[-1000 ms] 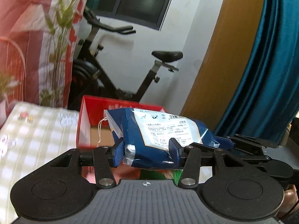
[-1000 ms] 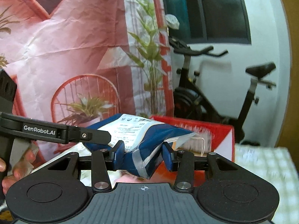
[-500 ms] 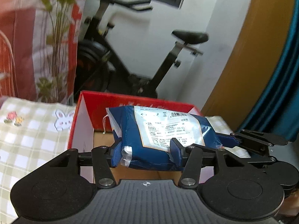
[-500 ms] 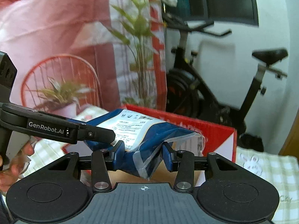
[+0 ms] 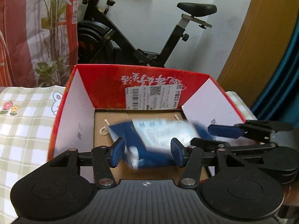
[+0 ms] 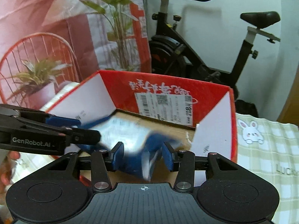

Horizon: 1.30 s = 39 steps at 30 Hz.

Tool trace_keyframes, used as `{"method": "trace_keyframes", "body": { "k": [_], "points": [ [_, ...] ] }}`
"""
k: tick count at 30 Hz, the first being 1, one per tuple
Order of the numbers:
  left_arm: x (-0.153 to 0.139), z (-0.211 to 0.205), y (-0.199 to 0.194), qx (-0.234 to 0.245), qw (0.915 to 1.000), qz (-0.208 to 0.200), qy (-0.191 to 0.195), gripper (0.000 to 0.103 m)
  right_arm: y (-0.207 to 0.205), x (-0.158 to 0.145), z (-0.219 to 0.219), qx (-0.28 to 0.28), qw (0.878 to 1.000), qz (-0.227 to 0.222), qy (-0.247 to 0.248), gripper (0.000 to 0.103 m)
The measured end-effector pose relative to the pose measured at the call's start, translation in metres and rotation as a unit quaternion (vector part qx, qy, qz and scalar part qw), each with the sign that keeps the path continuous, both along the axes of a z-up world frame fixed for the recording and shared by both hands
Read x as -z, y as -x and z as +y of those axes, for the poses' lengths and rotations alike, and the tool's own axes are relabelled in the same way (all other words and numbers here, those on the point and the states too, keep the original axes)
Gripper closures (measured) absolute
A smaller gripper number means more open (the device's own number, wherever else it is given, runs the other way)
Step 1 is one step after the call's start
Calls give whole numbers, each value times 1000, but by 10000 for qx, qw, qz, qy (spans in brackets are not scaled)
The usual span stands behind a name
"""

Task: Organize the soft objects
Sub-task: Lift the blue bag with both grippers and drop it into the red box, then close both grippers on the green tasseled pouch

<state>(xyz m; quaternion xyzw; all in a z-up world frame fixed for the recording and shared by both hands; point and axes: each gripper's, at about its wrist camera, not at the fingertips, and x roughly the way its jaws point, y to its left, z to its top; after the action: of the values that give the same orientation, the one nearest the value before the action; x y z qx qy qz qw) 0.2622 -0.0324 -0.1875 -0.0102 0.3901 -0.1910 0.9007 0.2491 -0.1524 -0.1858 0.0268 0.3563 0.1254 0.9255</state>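
Note:
A soft blue plastic package with a white printed label [image 5: 158, 140] is blurred with motion, falling inside an open red cardboard box [image 5: 149, 85]. My left gripper [image 5: 147, 154] is open, its blue pads standing apart on either side of the package. My right gripper [image 6: 142, 155] is open too, its pads apart around the package's other end [image 6: 138, 149]. The box [image 6: 168, 85] has white inner flaps and a brown floor. The right gripper also shows at the right of the left wrist view [image 5: 243, 132].
The box sits on a green and white checked cloth [image 5: 22, 123] with a rabbit print [image 6: 251, 132]. An exercise bike [image 5: 142, 37] stands behind the box. A pink printed backdrop [image 6: 46, 28] hangs at the left; a blue curtain [image 5: 284, 71] is at the right.
Both grippers carried the package forward and down over the box, then opened their jaws. The package has left their grip and is dropping into the box.

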Motion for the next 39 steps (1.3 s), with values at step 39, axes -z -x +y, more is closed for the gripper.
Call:
{"method": "trace_keyframes", "body": {
  "k": [39],
  "points": [
    [50, -9, 73, 514, 9902, 920, 916, 46, 130, 30, 15, -723, 9972, -197, -73, 50]
  ]
}}
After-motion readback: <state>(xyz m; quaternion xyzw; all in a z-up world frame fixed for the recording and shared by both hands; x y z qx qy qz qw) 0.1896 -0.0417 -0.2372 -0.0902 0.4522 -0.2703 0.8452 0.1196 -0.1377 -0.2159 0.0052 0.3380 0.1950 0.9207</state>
